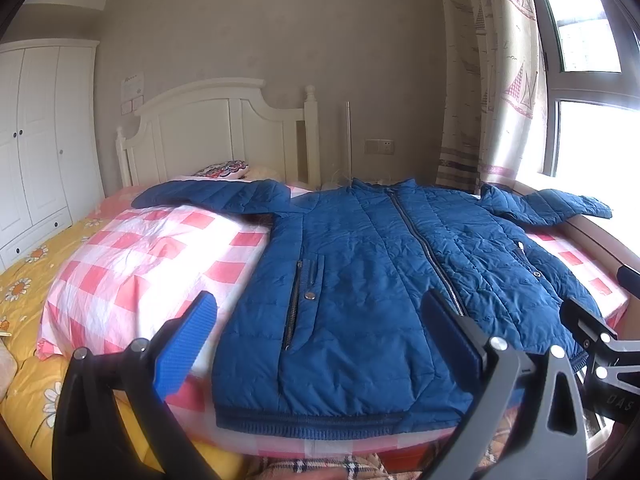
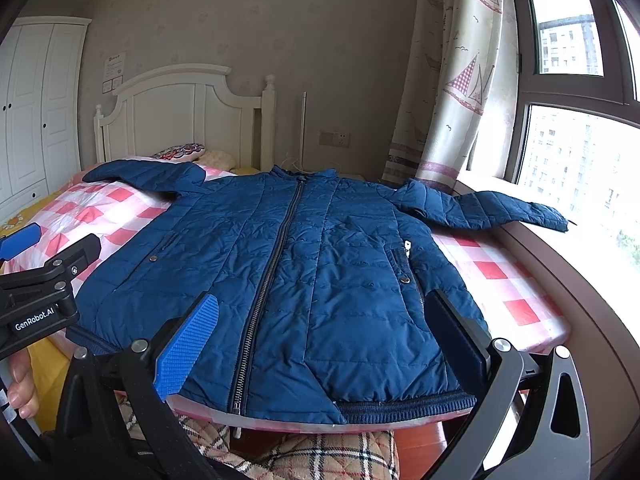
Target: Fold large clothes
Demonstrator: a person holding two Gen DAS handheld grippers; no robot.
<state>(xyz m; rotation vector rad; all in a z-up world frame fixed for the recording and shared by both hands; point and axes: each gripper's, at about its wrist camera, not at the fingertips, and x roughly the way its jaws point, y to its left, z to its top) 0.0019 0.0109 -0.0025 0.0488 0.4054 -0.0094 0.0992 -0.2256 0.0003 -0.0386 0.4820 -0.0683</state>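
A blue quilted jacket (image 1: 360,280) (image 2: 320,272) lies flat, front up and zipped, on a pink-and-white checked pad (image 1: 132,256) (image 2: 504,276). Its sleeves spread out: one (image 1: 216,194) (image 2: 144,176) over the pad at the left, the other (image 1: 548,206) (image 2: 488,210) onto the window ledge at the right. My left gripper (image 1: 320,332) hovers open over the hem's left half, nothing between its fingers. My right gripper (image 2: 324,332) hangs open above the hem's right half, also holding nothing. In the left wrist view the right gripper's frame (image 1: 600,344) shows at the right edge.
A yellow flowered bedspread (image 1: 24,280) covers the bed at the left, with a white headboard (image 1: 216,128) and pillows behind. A white wardrobe (image 1: 36,140) stands far left. Curtain (image 2: 452,80) and window (image 2: 580,152) bound the right side. Plaid fabric (image 2: 312,456) lies below the pad's near edge.
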